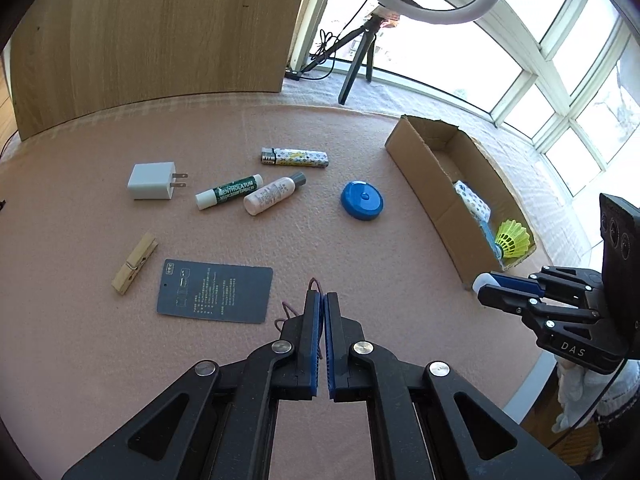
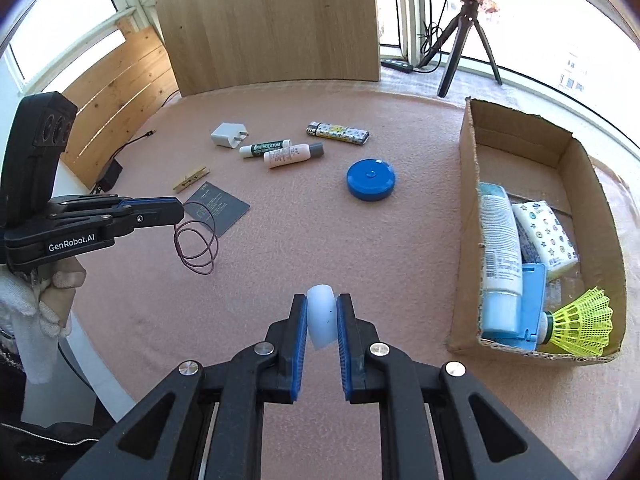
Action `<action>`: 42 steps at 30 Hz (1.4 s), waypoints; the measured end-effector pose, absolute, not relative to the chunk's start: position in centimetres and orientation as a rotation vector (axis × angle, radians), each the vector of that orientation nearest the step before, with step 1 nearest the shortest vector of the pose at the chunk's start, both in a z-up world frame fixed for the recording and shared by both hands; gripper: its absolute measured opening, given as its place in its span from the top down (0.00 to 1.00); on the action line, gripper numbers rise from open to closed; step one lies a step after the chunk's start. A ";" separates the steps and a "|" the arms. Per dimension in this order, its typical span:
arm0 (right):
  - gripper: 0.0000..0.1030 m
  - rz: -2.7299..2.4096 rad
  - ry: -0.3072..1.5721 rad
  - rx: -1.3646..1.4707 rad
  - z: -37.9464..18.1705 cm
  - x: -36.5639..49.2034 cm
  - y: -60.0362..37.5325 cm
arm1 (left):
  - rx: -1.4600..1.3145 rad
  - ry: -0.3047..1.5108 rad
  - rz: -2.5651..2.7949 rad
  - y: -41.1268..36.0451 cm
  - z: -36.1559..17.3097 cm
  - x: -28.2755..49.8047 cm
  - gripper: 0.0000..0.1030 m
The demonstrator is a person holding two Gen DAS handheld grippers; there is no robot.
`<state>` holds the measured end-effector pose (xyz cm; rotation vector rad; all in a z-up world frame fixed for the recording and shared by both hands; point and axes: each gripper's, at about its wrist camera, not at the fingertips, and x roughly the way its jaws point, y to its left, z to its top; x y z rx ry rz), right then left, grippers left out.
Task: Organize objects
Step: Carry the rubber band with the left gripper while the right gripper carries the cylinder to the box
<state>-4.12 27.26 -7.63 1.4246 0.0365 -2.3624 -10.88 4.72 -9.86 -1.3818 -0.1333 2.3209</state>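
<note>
Thin maroon wire loops dangle from the left tool.

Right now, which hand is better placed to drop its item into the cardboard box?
Right: its fingers grip the white rounded piece beside the brown cardboard box; the left gripper is further away.

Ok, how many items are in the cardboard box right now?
4 visible in the cardboard box: a tube, a patterned tissue pack, a blue flat item and a yellow shuttlecock. More may be hidden beneath.
</note>
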 end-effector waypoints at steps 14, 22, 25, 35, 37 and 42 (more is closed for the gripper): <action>0.87 -2.585 -0.080 1.368 -3.9 -5.3 37.8 | -1.216 -0.053 2.265 13.4 -4.7 -14.8 0.98; 0.87 -2.635 -0.111 1.372 -3.6 -6.6 42.1 | -1.153 -0.001 2.224 19.8 -3.3 -17.6 0.98; 0.87 -2.643 -0.113 1.368 -3.7 -7.1 43.0 | -1.149 0.008 2.211 22.1 -3.2 -18.9 0.98; 0.87 -2.655 -0.176 1.382 -4.3 -8.5 46.0 | -1.176 0.079 2.205 28.0 -4.5 -22.3 0.98; 0.81 -2.649 -0.187 1.381 -4.4 -8.7 46.3 | -1.174 0.084 2.211 28.7 -4.5 -22.8 0.98; 0.51 -2.664 -0.210 1.356 -4.3 -8.9 46.6 | -1.170 0.059 2.196 30.2 -4.3 -23.7 0.71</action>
